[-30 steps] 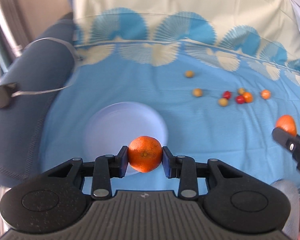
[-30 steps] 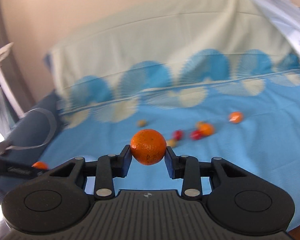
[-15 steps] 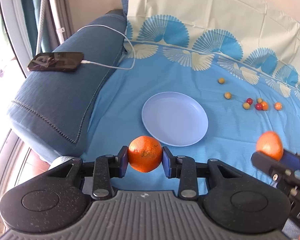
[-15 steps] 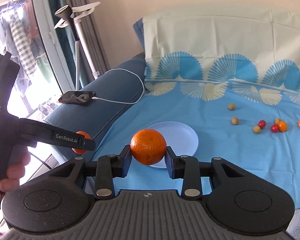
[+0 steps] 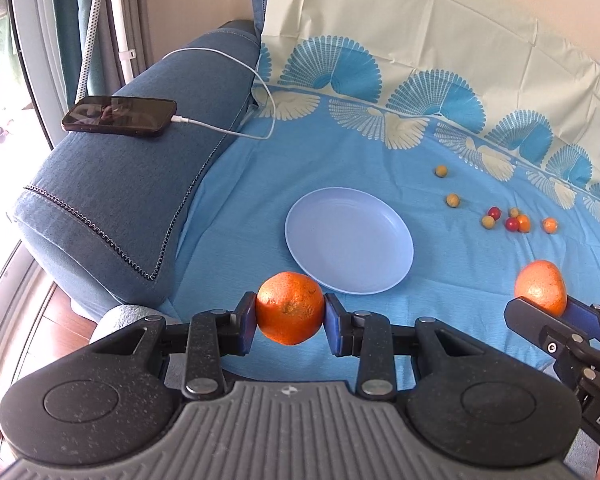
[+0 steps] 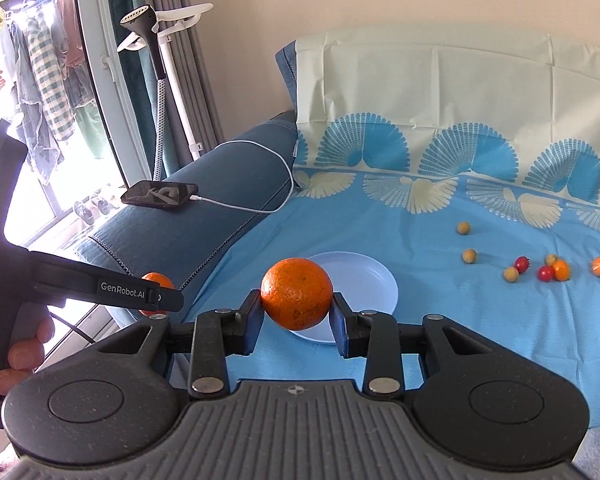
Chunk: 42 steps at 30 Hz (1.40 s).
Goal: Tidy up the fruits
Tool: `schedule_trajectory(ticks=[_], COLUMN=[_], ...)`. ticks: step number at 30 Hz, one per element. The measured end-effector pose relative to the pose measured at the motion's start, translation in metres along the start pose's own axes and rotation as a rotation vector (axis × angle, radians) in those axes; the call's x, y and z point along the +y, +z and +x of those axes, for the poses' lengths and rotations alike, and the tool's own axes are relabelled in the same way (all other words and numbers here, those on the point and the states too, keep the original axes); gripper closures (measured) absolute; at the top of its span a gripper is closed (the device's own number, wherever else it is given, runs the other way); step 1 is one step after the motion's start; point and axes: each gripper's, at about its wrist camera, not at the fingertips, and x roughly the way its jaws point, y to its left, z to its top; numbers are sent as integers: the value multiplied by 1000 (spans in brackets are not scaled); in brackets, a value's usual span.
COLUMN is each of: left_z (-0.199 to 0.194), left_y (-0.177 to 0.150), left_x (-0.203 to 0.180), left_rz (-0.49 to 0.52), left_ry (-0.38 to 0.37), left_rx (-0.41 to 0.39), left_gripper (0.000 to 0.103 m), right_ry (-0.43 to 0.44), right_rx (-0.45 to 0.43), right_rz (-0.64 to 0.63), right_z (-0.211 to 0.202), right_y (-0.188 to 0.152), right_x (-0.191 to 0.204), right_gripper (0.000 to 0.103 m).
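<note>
My left gripper (image 5: 290, 322) is shut on an orange (image 5: 290, 307), held in the air just short of the near rim of the pale blue plate (image 5: 350, 238). My right gripper (image 6: 296, 314) is shut on a second orange (image 6: 296, 293), with the same plate (image 6: 374, 278) behind it. The right gripper with its orange (image 5: 541, 287) shows at the right edge of the left wrist view. At the left of the right wrist view the left gripper's orange (image 6: 156, 280) peeks out behind its finger. Several small fruits (image 5: 516, 222) lie on the blue cloth right of the plate.
A dark phone (image 5: 120, 115) on a white charging cable (image 5: 228, 130) rests on the blue sofa arm (image 5: 128, 184) left of the plate. A pale cushion (image 5: 420, 36) backs the seat. A person's hand (image 6: 24, 354) holds the left gripper. A garment steamer (image 6: 152, 28) stands by the window.
A second ago both grippers were close over the cloth; they have pulled back and left, oranges still held. Plate, sofa arm and phone now show fully. Little moved in the last half second.
</note>
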Motion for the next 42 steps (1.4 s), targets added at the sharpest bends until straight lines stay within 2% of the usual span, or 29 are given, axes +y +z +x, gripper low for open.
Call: schedule_trajectory(ticks=[21,32,42], left_z=[34,85,150], left_y=[21,50,77], left_x=[-2,-13,-28], left_rz=[-21,-21,6], left_ry=[-6,-11,-15], left_rx=[26,56,95], left_gripper=[64,64,64], right_ry=[-35,-56,-74], right_rx=[51,94,158], right_rz=[48,68,69], right_z=[32,85,147], right_y=[2,11,9], right_x=[-12,-28,-52], right_gripper=[66,66,66])
